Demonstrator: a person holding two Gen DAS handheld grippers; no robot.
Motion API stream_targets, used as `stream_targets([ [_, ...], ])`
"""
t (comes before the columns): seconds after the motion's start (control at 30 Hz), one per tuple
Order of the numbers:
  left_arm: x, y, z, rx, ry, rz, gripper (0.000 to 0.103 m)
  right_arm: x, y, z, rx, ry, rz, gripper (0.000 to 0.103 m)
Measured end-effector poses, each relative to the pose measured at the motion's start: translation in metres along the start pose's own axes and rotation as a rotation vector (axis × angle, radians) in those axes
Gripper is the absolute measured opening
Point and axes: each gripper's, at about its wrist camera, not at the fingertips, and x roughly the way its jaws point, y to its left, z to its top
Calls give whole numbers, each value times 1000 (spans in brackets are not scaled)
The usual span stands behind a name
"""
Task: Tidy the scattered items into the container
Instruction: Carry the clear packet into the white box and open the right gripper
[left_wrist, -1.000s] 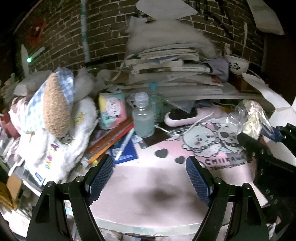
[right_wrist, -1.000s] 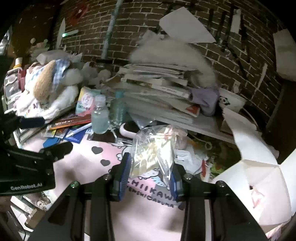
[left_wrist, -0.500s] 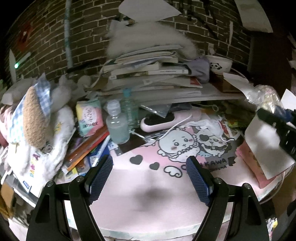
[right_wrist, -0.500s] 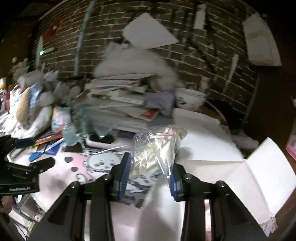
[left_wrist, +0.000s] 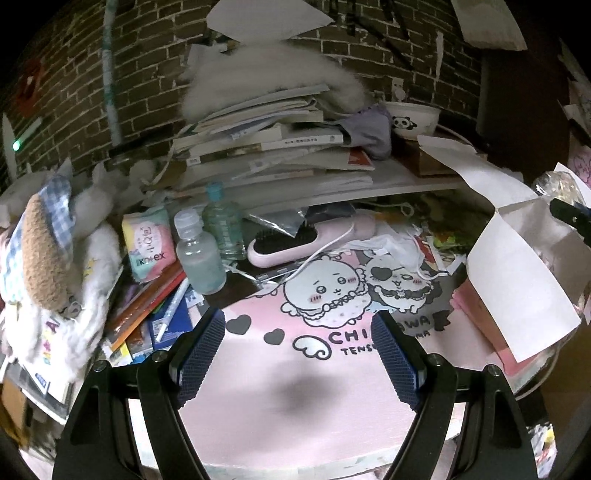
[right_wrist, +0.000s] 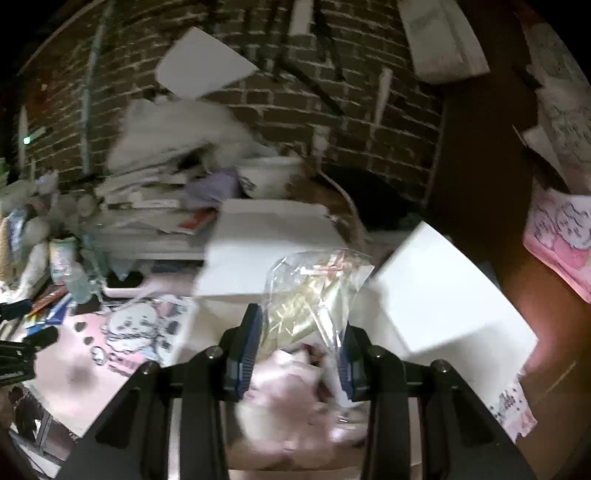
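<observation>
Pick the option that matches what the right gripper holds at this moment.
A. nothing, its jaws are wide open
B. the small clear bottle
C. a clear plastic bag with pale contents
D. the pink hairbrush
C: the right gripper is closed on the clear plastic bag, held above the open white box; the pink hairbrush and small clear bottle sit on the table.

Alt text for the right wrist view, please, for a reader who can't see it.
The right gripper is shut on a clear plastic bag of pale contents, held above an open white box with its flaps up. Behind, blurred, are a stack of books and a brick wall.
</observation>
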Motion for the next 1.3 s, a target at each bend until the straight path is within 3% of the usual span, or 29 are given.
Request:
stream_targets([
  [0.43, 0, -8, 0, 9, 2, -11, 79, 44, -26, -2, 11, 203, 58, 36],
  [0.53, 0, -10, 1, 12, 3, -17, 79, 47, -23, -2, -4, 218, 56, 51],
  [0.6, 0, -12, 2, 14, 1, -23, 79, 46, -20, -3, -18, 218, 62, 66],
  [0.7, -1, -16, 4, 19, -4, -34, 79, 41, -16, -2, -23, 207, 68, 79],
  [1.13, -12, -30, 8, 37, -28, -72, 79, 32, -14, -7, -5, 230, 126, 80],
  [1.3, -16, -30, 8, 37, -35, -71, 79, 28, -15, -8, 5, 223, 107, 80],
])
